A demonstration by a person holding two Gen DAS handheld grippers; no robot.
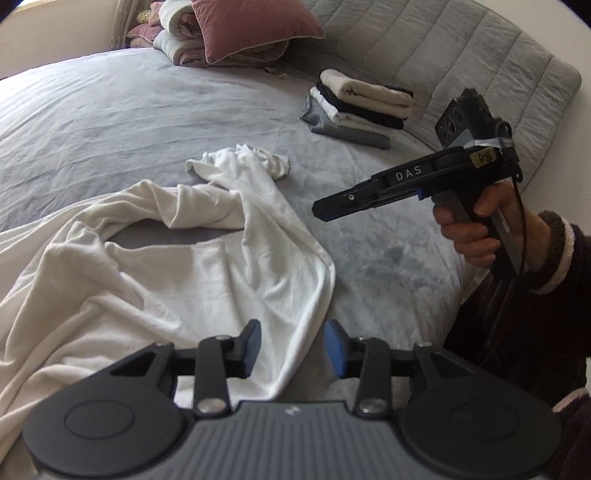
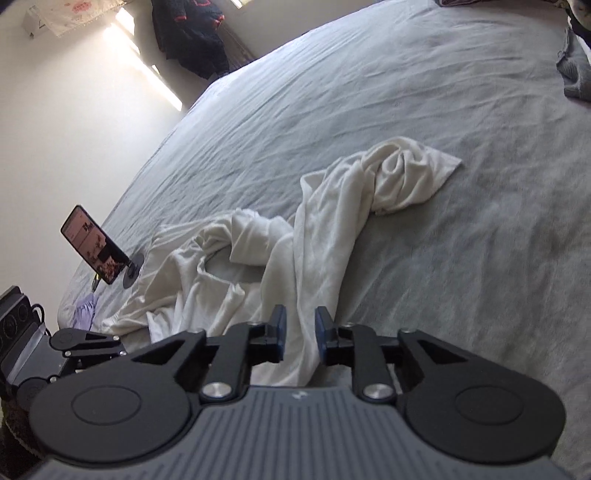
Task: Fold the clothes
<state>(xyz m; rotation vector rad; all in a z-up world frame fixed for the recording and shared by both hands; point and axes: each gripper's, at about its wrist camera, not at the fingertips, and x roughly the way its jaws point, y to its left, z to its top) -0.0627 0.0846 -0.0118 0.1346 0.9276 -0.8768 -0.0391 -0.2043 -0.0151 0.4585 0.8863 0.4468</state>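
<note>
- Left wrist view: the left gripper (image 1: 291,347) hangs just over the near edge of the white garment (image 1: 184,266), which lies crumpled and spread on the grey bed (image 1: 110,107). Its jaws stand apart, grasping nothing; the garment's hem runs beneath the gap between them.
- Right wrist view: the right gripper (image 2: 300,332) is also parted and empty, with a strip of the same white garment (image 2: 280,251) passing under its gap and stretching away across the bed (image 2: 369,92).
- From the left wrist view, the right gripper (image 1: 325,208) is seen side-on above bare bedding, just beside the garment's right edge, held by a hand (image 1: 469,232) in a dark fleecy sleeve.
- A stack of folded clothes (image 1: 362,107) sits well apart, near the padded headboard (image 1: 480,55); a pink pillow (image 1: 251,26) rests on bundled bedding further back.
- Cut off or unclear: the garment runs out of frame at the left wrist view's left edge, so its whole shape cannot be told. A phone on a stand (image 2: 94,251) shows a lit screen too blurred to read.
- Writing: "DAS" reads clearly on the right gripper's side; a small yellow tag behind it is illegible.
</note>
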